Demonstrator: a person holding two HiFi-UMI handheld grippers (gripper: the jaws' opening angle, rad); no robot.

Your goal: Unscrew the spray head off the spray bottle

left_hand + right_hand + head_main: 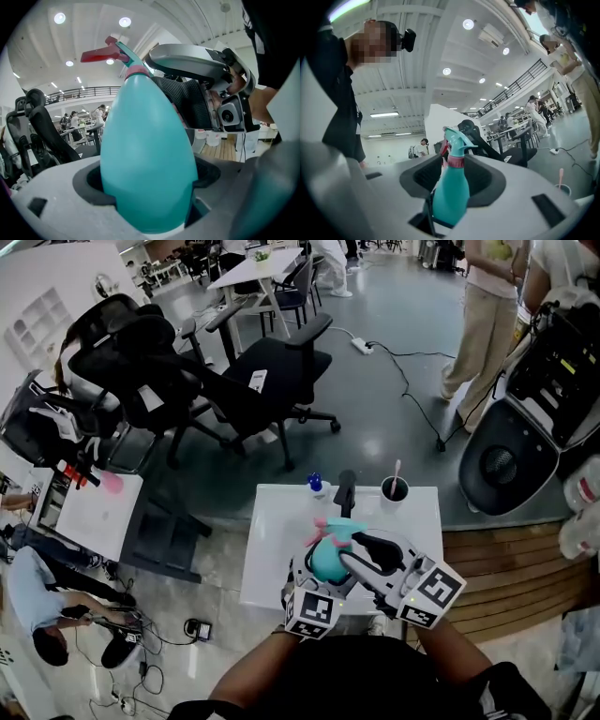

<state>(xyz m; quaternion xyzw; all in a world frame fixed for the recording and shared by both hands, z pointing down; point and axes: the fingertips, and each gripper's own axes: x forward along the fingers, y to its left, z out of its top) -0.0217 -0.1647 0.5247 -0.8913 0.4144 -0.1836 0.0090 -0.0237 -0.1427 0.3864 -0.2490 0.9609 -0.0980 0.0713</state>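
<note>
A teal spray bottle is held above the white table, its head pointing away from me. The spray head is teal with a red trigger and sits on a pink collar. My left gripper is shut on the bottle's fat body. My right gripper reaches in from the right. Its dark pads lie on either side of the neck at the collar and appear to press on it.
On the table's far edge stand a small blue-capped bottle, a black object and a dark cup with a stick. Black office chairs stand beyond. People and a black machine are at right, beside a wooden platform.
</note>
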